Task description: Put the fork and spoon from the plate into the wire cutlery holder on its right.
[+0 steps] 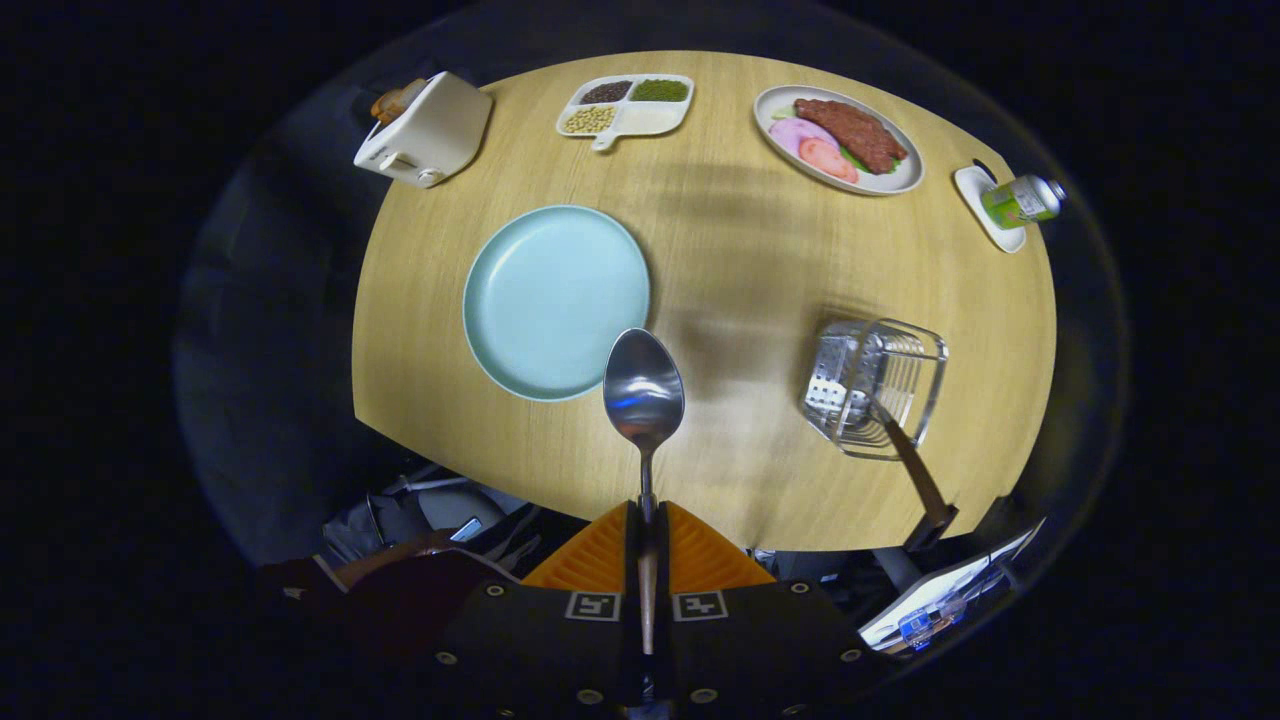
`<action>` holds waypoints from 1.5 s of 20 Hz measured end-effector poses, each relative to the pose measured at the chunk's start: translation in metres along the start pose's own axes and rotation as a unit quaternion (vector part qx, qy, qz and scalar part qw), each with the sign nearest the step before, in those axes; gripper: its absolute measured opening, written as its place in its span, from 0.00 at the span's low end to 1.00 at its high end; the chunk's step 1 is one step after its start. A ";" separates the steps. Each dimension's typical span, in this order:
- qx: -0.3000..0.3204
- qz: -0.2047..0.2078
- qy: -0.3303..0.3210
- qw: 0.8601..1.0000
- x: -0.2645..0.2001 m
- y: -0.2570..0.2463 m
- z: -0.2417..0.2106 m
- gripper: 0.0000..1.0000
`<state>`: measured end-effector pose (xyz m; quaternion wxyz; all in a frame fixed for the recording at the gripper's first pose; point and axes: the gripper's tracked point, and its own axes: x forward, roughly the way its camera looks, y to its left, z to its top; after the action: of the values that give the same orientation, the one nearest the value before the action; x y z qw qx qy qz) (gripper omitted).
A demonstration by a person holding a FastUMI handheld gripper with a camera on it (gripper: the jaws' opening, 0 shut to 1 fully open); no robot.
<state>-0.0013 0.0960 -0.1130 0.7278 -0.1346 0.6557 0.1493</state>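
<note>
A: What has the gripper point(646, 535) got?

B: Its two fingers are pressed together on the handle of the spoon point(644, 392), whose bowl sticks out ahead of them, over the near edge of the round table point(720, 270), just beside the plate point(556, 300).

A: And the plate?

B: Pale blue, nothing on it.

A: The fork?

B: The fork point(905, 455) stands head down in the wire cutlery holder point(878, 385), to the right of the plate; its dark handle leans out toward the near side.

A: The other dishes?

B: At the far edge, a divided tray point(626, 104) holds beans and grains in three of its sections, with one section bare. An oval dish point(838, 137) carries sliced meats. A green can point(1020, 200) lies on a small white plate point(985, 210). A white toaster point(425, 130) has bread in its slot.
</note>
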 end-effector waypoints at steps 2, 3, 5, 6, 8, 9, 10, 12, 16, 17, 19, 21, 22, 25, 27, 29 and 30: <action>0.004 -0.011 0.015 1.000 -0.013 -0.028 -0.012 0.05; 0.006 -0.014 0.022 1.000 -0.018 -0.041 -0.016 0.05; 0.012 -0.022 0.037 0.999 -0.026 -0.066 -0.020 0.04; 0.011 -0.026 0.048 0.998 -0.028 -0.077 -0.021 0.05; 0.006 -0.028 0.067 0.997 -0.028 -0.096 -0.019 0.04; 0.003 -0.027 0.079 0.997 -0.027 -0.103 -0.018 0.05; -0.004 -0.027 0.092 0.995 -0.024 -0.109 -0.015 0.05; -0.017 -0.031 0.114 0.993 -0.017 -0.120 -0.008 0.04; -0.037 -0.032 0.145 0.988 -0.003 -0.126 0.010 0.04; -0.043 -0.035 0.152 0.987 -0.001 -0.130 0.014 0.04; -0.053 -0.041 0.168 0.983 0.005 -0.135 0.019 0.05; -0.058 -0.042 0.178 0.981 0.010 -0.133 0.025 0.04; -0.060 -0.040 0.179 0.981 0.012 -0.129 0.032 0.05; -0.067 -0.042 0.182 0.980 0.018 -0.130 0.039 0.05; -0.068 -0.050 0.183 0.980 0.023 -0.132 0.039 0.05; -0.070 -0.056 0.186 0.979 0.024 -0.134 0.039 0.07; -0.068 -0.053 0.183 0.979 0.024 -0.132 0.039 0.07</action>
<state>0.0886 -0.0091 -0.1331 0.5913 -0.2438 0.7581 0.1276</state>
